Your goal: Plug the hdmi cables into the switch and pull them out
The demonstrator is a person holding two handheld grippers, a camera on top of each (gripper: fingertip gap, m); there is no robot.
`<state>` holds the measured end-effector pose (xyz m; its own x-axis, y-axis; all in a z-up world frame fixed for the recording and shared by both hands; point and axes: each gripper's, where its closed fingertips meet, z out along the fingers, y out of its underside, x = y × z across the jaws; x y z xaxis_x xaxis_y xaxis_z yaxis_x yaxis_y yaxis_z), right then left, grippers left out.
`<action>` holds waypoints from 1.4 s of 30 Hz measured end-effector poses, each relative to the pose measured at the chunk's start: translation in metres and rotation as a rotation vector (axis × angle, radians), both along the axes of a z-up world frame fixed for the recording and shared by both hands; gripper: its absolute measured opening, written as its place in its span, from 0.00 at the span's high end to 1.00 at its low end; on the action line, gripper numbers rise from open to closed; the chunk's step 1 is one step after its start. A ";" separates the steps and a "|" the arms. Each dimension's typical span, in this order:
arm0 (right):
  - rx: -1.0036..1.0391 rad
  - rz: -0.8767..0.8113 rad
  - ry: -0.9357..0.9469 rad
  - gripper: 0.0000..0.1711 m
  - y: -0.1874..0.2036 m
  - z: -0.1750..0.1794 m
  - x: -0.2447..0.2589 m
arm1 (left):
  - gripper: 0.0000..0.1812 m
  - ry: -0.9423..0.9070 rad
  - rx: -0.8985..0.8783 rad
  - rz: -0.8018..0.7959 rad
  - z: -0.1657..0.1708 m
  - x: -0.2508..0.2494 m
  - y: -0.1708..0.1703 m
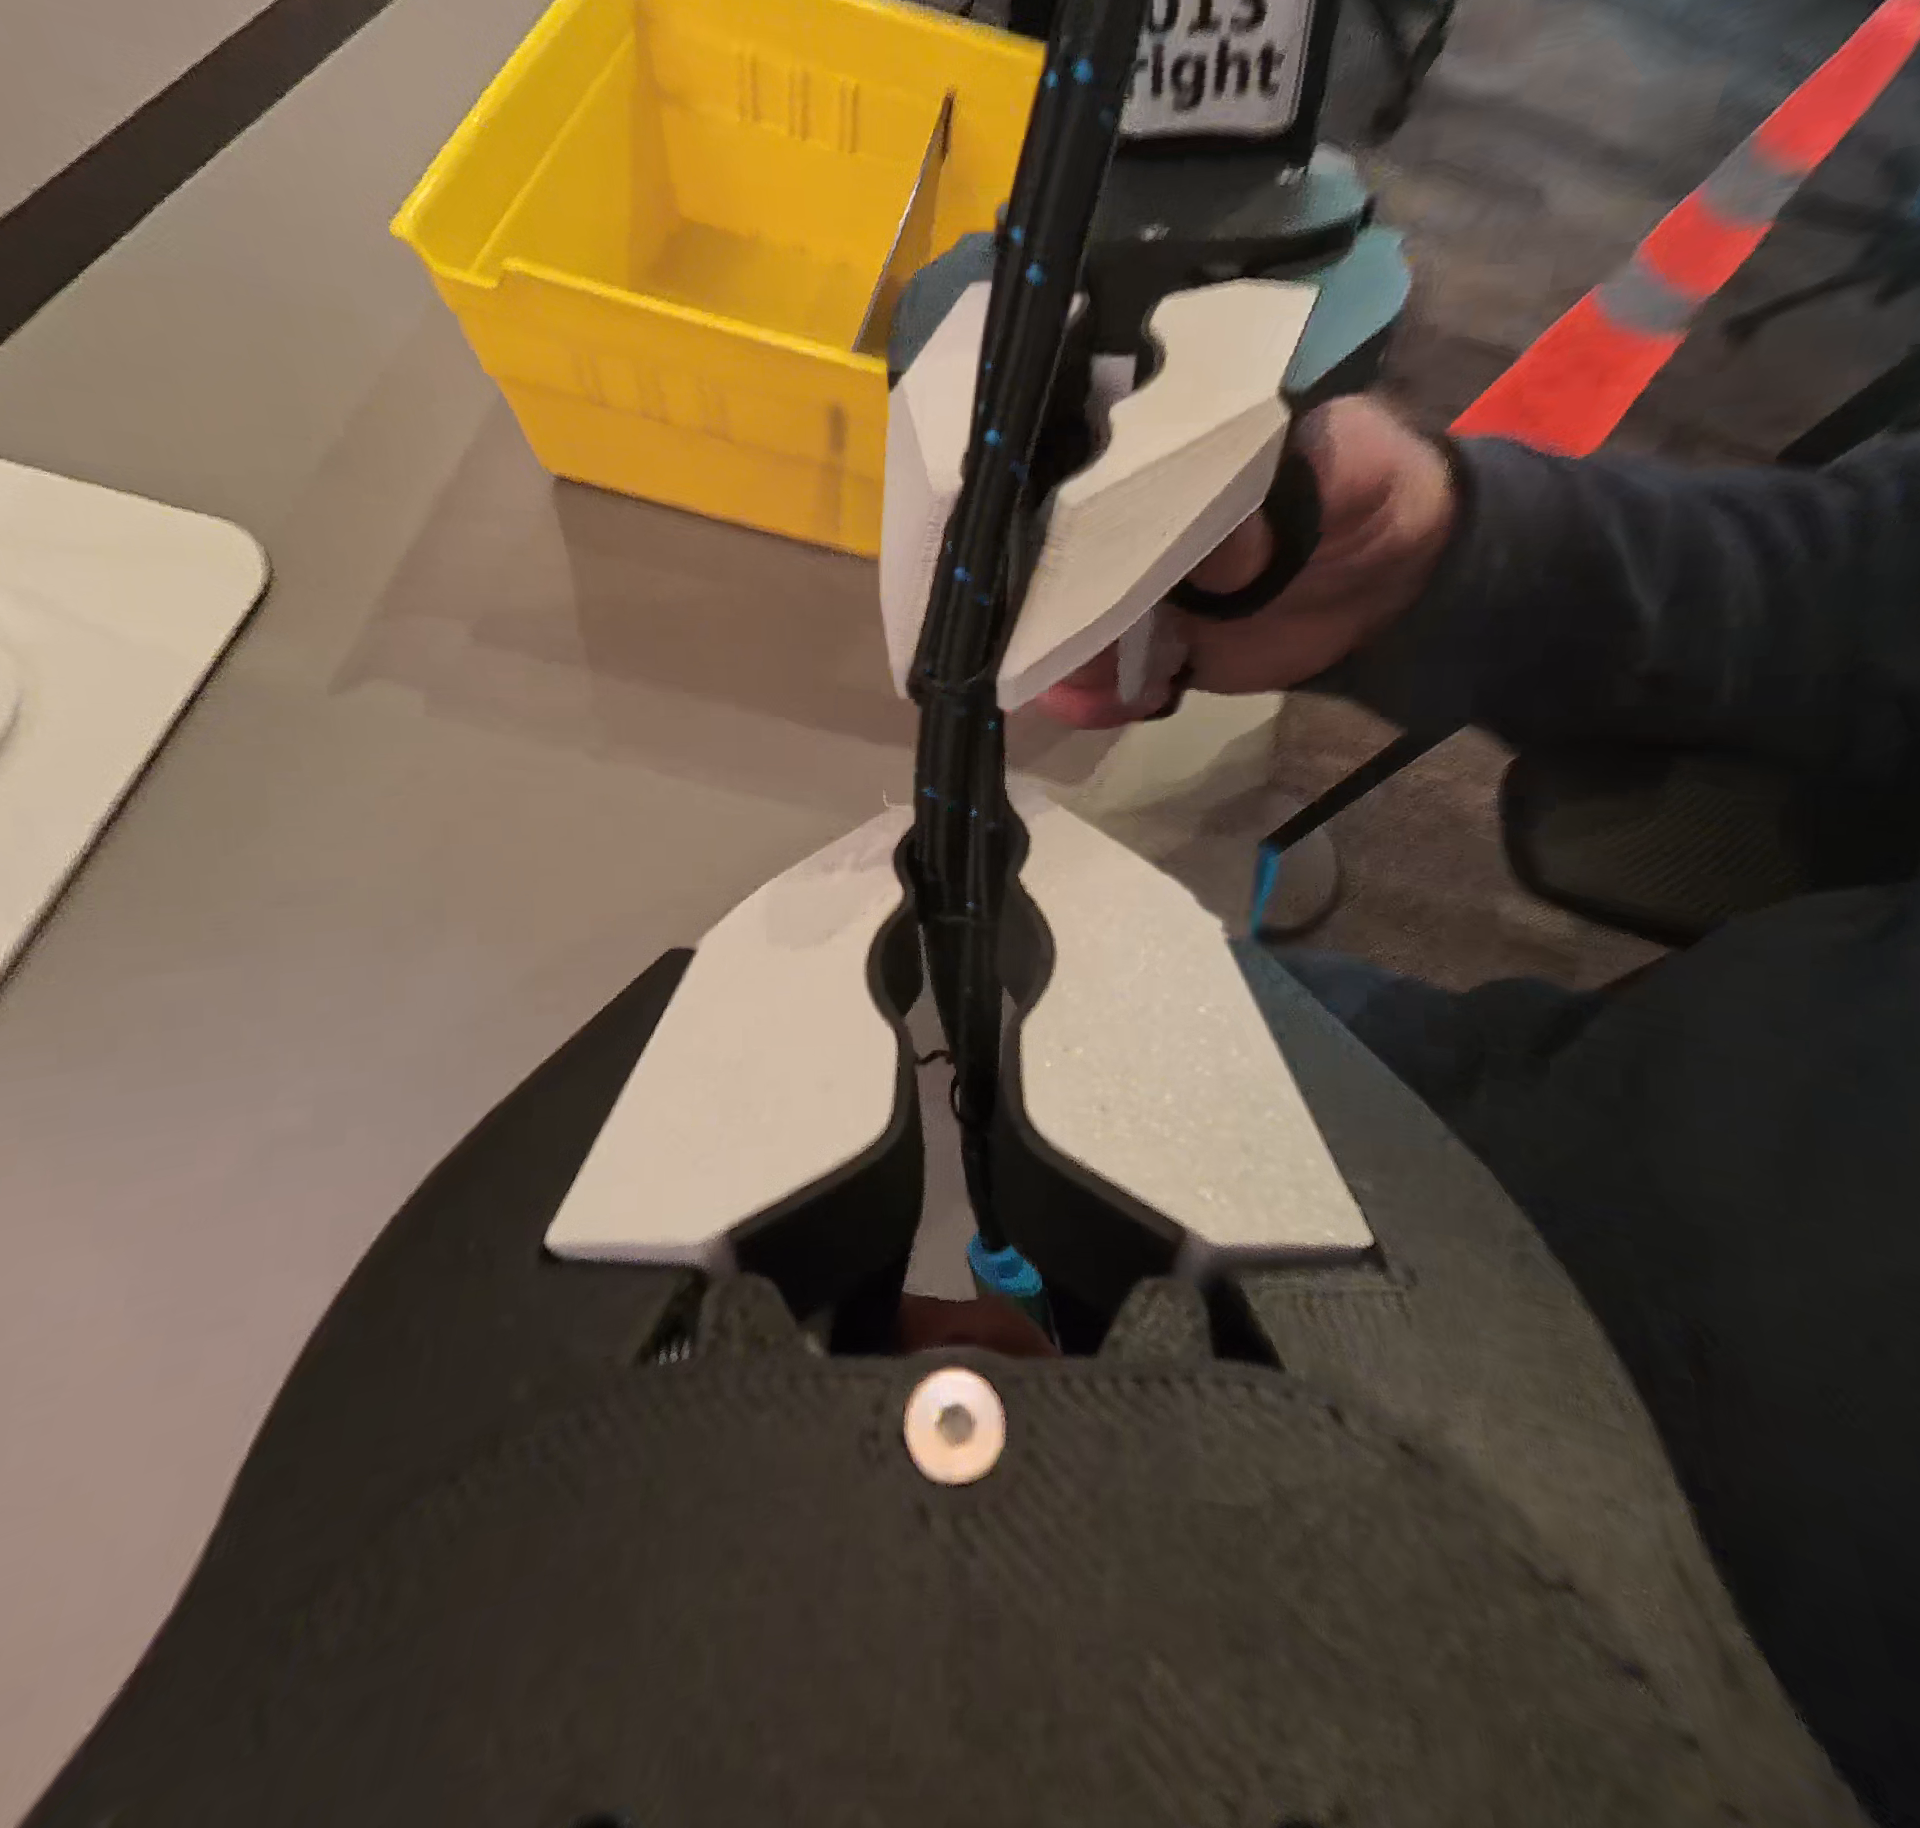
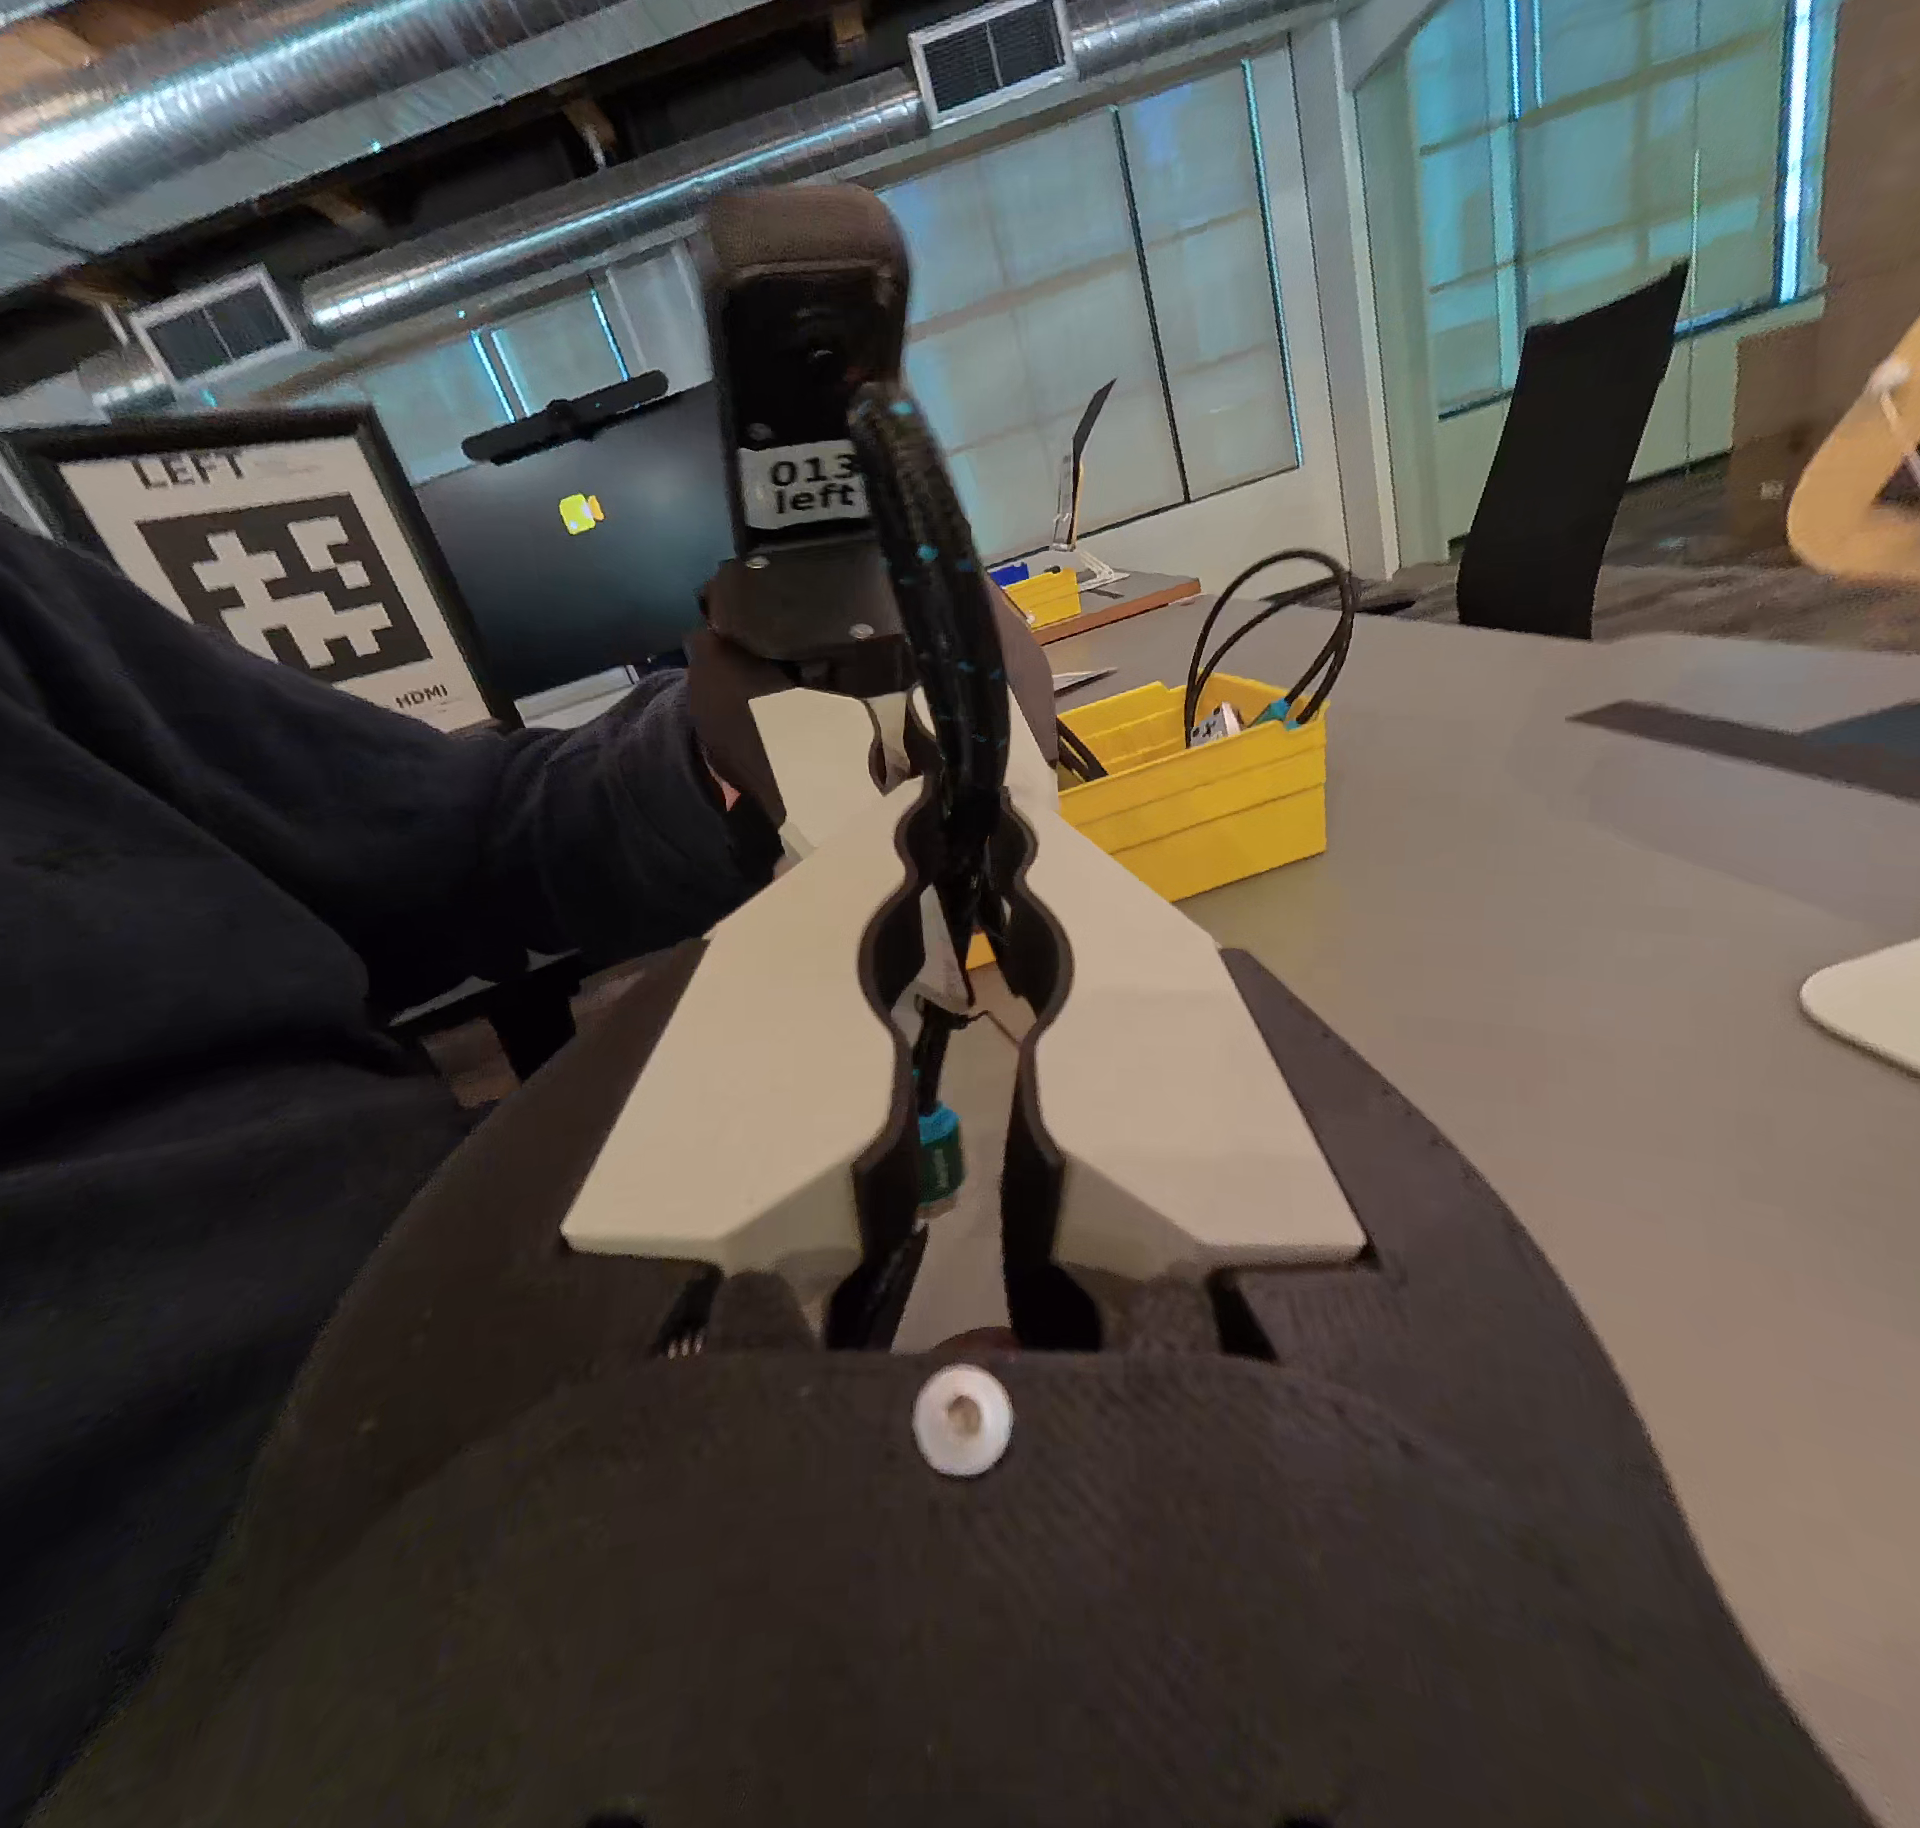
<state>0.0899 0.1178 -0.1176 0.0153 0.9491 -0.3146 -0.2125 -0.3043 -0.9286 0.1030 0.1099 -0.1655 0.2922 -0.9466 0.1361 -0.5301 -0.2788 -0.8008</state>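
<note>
Left gripper (image 1: 961, 874): closed on the bundled cable (image 1: 971, 573), white fingers pinching the black braid with blue flecks in their scalloped notch.
Right gripper (image 2: 961, 843): also clamped on the same bundle, from the opposite side; tips of the two grippers nearly meeting.
Cable: held in the air over the near table edge, coiled and apparently tied with thin thread; teal plug end (image 2: 938, 1160) hanging between the right fingers near their base.
Switch: not surely seen; possibly the small pale item in the far yellow bin (image 2: 1195, 791), too small to tell.
Other cables: black loops (image 2: 1273, 625) standing up out of that bin.
Near yellow bin (image 1: 686, 292): on the grey table (image 1: 312, 947), just behind the grippers, with a flat divider inside.
Step in hand: likely preparation, freeing or unbundling one cable; nothing plugged yet.
Next move calls for: one gripper anchoring the bundle, the other regripping close to the plug, then finding the switch port.
Risk: bundle slipping, plug swinging loose.
</note>
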 end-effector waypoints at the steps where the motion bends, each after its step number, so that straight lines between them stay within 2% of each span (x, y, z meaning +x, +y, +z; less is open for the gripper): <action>1: -0.037 -0.002 0.010 0.96 0.002 -0.004 -0.002 | 0.95 0.048 0.042 0.002 -0.005 -0.003 0.003; 3: -0.113 -0.007 0.047 0.96 0.007 -0.011 -0.003 | 0.94 0.100 0.112 0.038 -0.012 -0.007 0.013; 6: -0.195 -0.036 0.077 0.97 0.019 -0.021 0.000 | 0.79 0.154 0.378 0.143 -0.014 -0.012 0.038; 10: -0.287 -0.050 0.092 0.97 0.026 -0.032 0.000 | 0.88 0.270 0.730 0.205 -0.016 -0.007 0.047; 13: -0.295 -0.065 0.082 0.96 0.027 -0.035 0.001 | 0.91 0.306 0.838 0.249 -0.017 -0.008 0.052; 16: -0.282 -0.053 0.054 0.92 0.025 -0.037 -0.001 | 0.94 0.374 0.865 0.255 -0.017 -0.014 0.059; 18: -0.242 -0.079 0.042 0.83 0.024 -0.033 0.002 | 0.94 0.416 0.859 0.228 -0.018 -0.018 0.061; 19: -0.195 -0.109 -0.008 0.82 0.023 -0.034 0.004 | 0.94 0.444 0.862 0.217 -0.019 -0.020 0.061; 22: 0.047 -0.309 -0.254 0.79 0.028 -0.037 0.018 | 0.94 0.503 0.800 0.183 -0.026 -0.027 0.062; 25: 0.499 -0.575 -0.661 0.73 0.037 -0.034 0.038 | 0.94 0.540 0.691 0.164 -0.031 -0.035 0.065; 26: 0.664 -0.620 -0.782 0.71 0.036 -0.031 0.039 | 0.94 0.547 0.644 0.153 -0.032 -0.037 0.065; 28: 0.937 -0.659 -0.993 0.73 0.034 -0.029 0.035 | 0.94 0.555 0.508 0.094 -0.041 -0.036 0.058; 30: 1.074 -0.639 -1.144 0.71 0.039 -0.037 0.029 | 0.94 0.575 0.438 0.056 -0.045 -0.037 0.056; 33: 1.159 -0.590 -1.349 0.67 0.056 -0.059 0.031 | 0.94 0.632 0.385 0.000 -0.051 -0.043 0.055; 38: 1.292 -0.462 -1.448 0.71 0.056 -0.072 0.023 | 0.94 0.665 0.302 -0.069 -0.061 -0.044 0.045; 40: 1.303 -0.405 -1.520 0.69 0.058 -0.081 0.024 | 0.94 0.677 0.302 -0.081 -0.061 -0.042 0.045; 42: 1.258 -0.336 -1.592 0.80 0.059 -0.093 0.029 | 0.94 0.717 0.320 -0.103 -0.065 -0.043 0.046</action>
<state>0.1186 0.1767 -0.2109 -0.2598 0.4899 0.8321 0.9215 0.3833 0.0621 0.0604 0.1555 -0.2308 0.1139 -0.9350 -0.3359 -0.9577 -0.0135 -0.2873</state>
